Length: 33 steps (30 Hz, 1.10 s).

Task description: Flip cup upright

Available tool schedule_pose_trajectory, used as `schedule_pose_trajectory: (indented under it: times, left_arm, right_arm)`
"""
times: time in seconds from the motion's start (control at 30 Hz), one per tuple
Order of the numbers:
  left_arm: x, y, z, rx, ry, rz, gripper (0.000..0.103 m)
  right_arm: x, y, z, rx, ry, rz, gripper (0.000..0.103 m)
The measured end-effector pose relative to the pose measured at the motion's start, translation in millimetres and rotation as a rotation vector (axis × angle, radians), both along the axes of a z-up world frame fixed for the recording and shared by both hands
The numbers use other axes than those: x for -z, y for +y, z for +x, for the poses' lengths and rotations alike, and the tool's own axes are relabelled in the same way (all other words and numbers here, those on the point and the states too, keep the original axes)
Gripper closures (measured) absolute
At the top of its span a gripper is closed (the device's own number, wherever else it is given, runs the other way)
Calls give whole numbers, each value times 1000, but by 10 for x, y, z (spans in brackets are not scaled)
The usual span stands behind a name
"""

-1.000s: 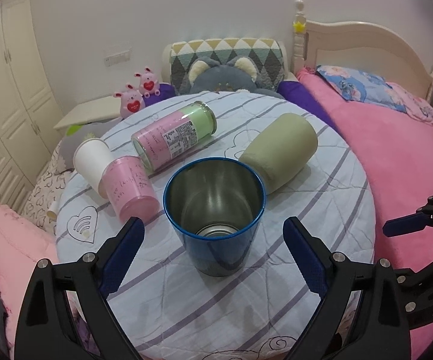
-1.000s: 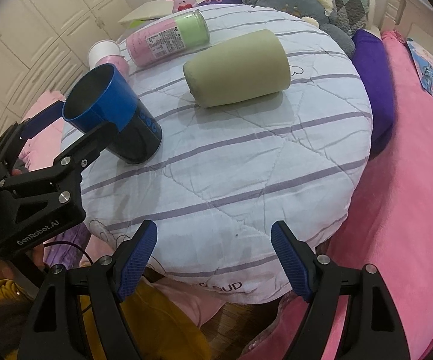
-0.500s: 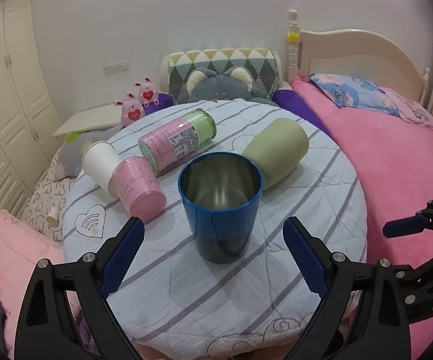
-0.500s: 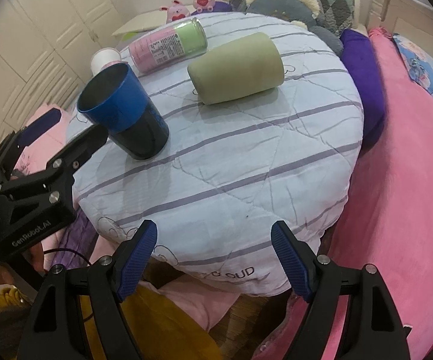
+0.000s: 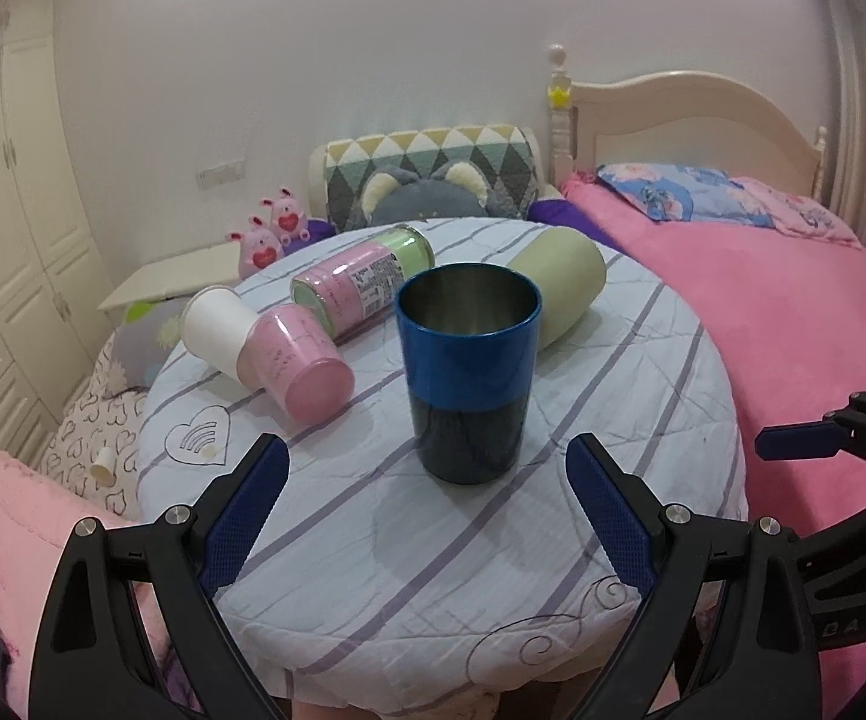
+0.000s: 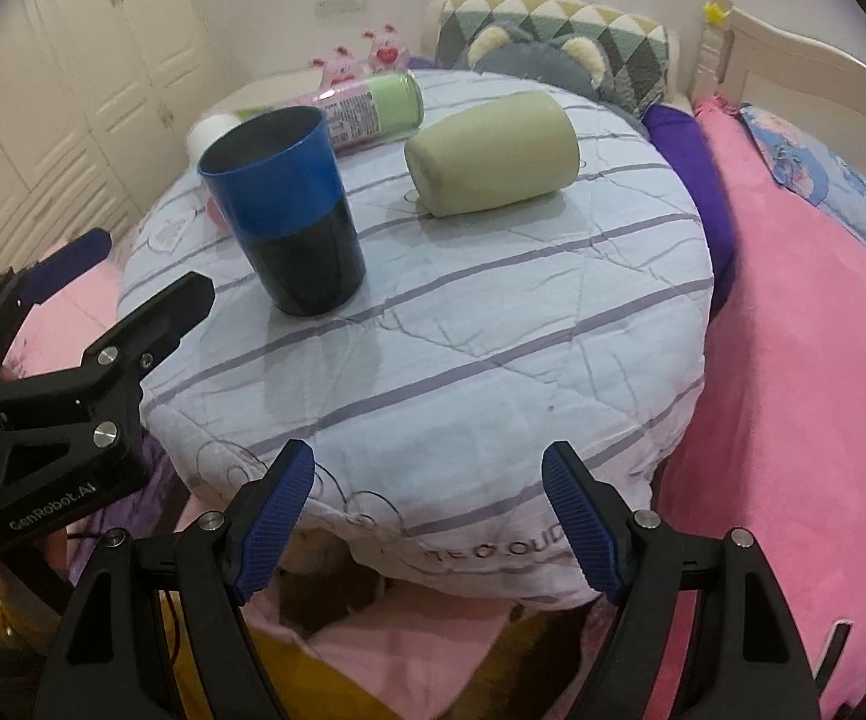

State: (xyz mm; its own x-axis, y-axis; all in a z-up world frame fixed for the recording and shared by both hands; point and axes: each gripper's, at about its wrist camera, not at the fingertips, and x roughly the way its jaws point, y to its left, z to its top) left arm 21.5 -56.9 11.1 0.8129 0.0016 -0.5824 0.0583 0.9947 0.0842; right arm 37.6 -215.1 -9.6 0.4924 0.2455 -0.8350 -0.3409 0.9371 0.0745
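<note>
A blue and black metal cup (image 5: pixel 468 372) stands upright on the round table (image 5: pixel 643 396); it also shows in the right wrist view (image 6: pixel 289 216). My left gripper (image 5: pixel 427 498) is open and empty, just in front of the cup, apart from it. An olive green cup (image 5: pixel 559 291) lies on its side behind it, also seen in the right wrist view (image 6: pixel 493 153). A pink cup (image 5: pixel 301 360), a white cup (image 5: pixel 217 327) and a pink-and-green bottle (image 5: pixel 361 279) lie on their sides. My right gripper (image 6: pixel 427 510) is open and empty at the table's near edge.
The table wears a striped quilted cover (image 6: pixel 493 330). A pink bed (image 5: pixel 763 312) lies to the right. Cushions and a grey plush (image 5: pixel 427 192) sit behind the table. White wardrobes (image 5: pixel 7 210) stand at the left.
Both grippers have drawn back and lowered from the table. The blue cup stays upright where it stood, and now looks farther from the left gripper.
</note>
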Motion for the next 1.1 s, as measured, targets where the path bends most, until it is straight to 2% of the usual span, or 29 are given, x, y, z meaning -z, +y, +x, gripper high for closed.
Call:
schedule_pose_trajectory:
  times: [0.1, 0.27, 0.5, 0.7, 0.87, 1.1]
  left_arm:
    - [19, 71, -51, 1, -29, -18, 8]
    - [73, 190, -92, -7, -64, -20, 8]
    - [85, 323, -148, -19, -146, 3, 8]
    - [52, 425, -186, -11, -198, -29, 8]
    - [42, 455, -246, 2, -270, -40, 8]
    - [57, 471, -253, -1, -303, -69, 8]
  right_arm:
    - [31, 56, -87, 41, -68, -13, 23]
    - [21, 116, -210, 99, -196, 21, 23]
    - [-24, 208, -330, 167, -365, 34, 23]
    - [-91, 276, -447, 219, -499, 28, 23]
    - [-108, 282, -501, 249, -559, 37, 23]
    - [-34, 270, -493, 270, -555, 50, 23]
